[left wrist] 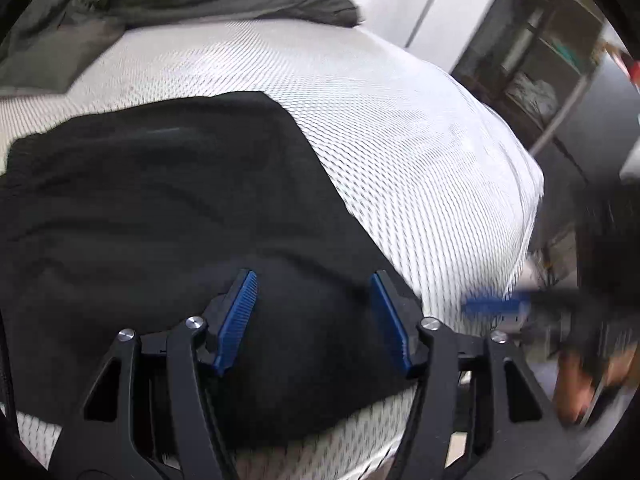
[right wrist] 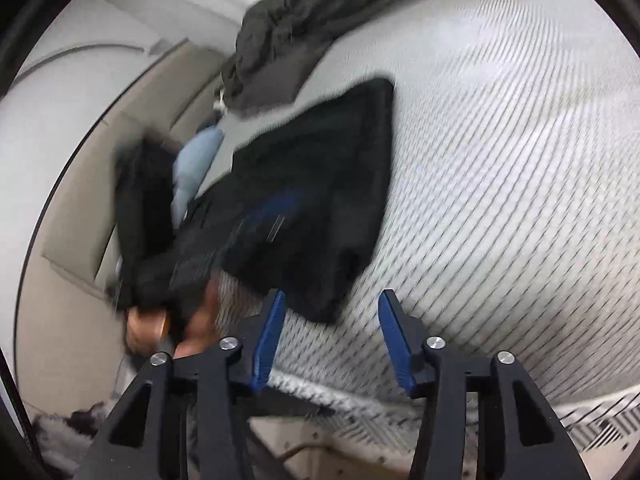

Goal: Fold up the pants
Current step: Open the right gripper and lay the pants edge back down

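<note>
Left gripper: fingers spread wide, holding nothing, poised over the near part of the black pants, which fill the gap betw. the blue pads. Right gripper: fingers also wide apart & empty, just beside the pants' near corner, off past the mattress edge. Pants lie folded flat on the white mesh-patterned mattress (both views motion-blurred). Grey-green bedding bunched at the far end. Shelving stands beside the bed.

L gripper & R gripper: both jaws wide apart, nothing between.
</note>
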A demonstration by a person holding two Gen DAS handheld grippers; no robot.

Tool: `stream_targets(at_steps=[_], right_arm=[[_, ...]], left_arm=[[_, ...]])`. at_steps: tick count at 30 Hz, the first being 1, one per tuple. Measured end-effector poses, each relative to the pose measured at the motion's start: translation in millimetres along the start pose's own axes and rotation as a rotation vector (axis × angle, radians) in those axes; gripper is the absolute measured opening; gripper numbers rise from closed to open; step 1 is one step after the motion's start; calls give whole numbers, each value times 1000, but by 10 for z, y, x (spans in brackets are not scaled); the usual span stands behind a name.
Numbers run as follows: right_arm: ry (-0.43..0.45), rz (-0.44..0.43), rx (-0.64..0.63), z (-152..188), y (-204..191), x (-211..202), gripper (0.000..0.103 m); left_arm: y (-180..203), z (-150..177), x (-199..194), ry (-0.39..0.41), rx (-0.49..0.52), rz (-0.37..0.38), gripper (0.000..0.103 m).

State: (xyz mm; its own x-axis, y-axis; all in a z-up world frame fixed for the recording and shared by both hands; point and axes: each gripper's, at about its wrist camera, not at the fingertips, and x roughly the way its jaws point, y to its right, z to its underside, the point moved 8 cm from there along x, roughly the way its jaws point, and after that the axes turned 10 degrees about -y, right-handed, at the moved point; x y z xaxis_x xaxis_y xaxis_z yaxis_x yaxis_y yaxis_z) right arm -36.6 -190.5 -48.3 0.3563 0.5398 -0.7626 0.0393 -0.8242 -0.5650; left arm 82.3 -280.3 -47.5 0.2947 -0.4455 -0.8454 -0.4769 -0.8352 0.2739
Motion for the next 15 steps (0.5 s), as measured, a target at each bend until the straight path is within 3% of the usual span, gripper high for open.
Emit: stream_targets(at_steps=[2,7,10,11,12,13,15], right_arm=[[46,12,18,-222,109,-40,61],[68,1,79,-764,328,248,62],[21,-36,116,-1031,384,699,62],[14,-85,122,-1113,362,796,62],[10,-113,122,-1167,407,864,51],[6,-112,124,-1217,442,897,28],[-9,-60,117,-1322,451,977,11]], left_arm=[[83,169,48,-36,76,-58,60],[124,427,96,-53,157,-121,64],[98,459,-69,-50,143,-56,64],[61,452,-130,-45,118,-30,64],[-7,442,-192,-37,92,-14,64],[-78,415,-241,-26,66,-9,64],[-216,381,-315,-7,23,-17,64]])
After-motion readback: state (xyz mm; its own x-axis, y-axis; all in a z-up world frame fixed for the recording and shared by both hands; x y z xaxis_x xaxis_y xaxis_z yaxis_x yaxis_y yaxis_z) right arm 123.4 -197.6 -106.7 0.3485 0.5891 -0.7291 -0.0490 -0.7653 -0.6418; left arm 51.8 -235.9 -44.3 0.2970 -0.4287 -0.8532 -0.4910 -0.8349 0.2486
